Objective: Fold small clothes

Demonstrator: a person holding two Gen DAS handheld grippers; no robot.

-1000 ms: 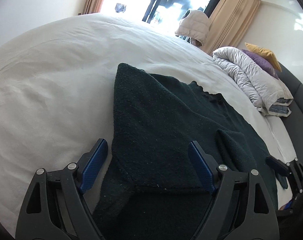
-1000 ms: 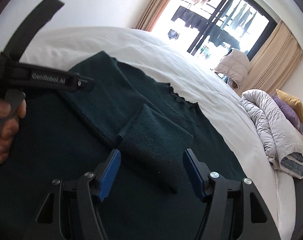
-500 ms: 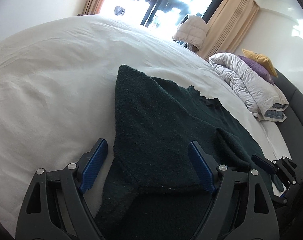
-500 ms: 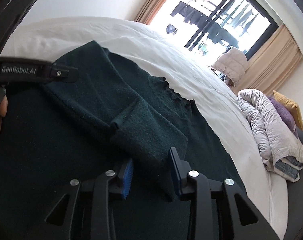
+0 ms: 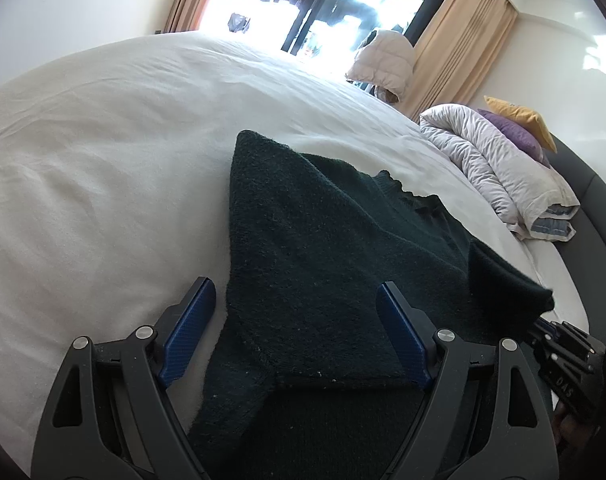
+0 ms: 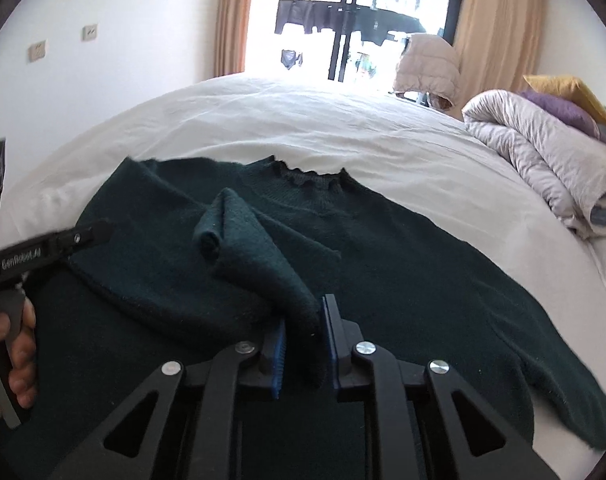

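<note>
Dark green sweater (image 6: 383, 264) lies flat on white bed (image 5: 103, 160), collar at 12 o'clock in right wrist view. Right gripper (image 6: 305, 350) jaws nearly closed, pinching the folded sleeve (image 6: 255, 252), which rises off the body toward 11 o'clock. Left gripper (image 5: 295, 332) jaws wide apart, holding nothing, low over the sweater's left folded edge; left finger (image 5: 189, 328) over the sheet, right finger over knit. Duvet (image 5: 495, 168) and pillows (image 5: 519, 120) at 2 o'clock in left wrist view.
</note>
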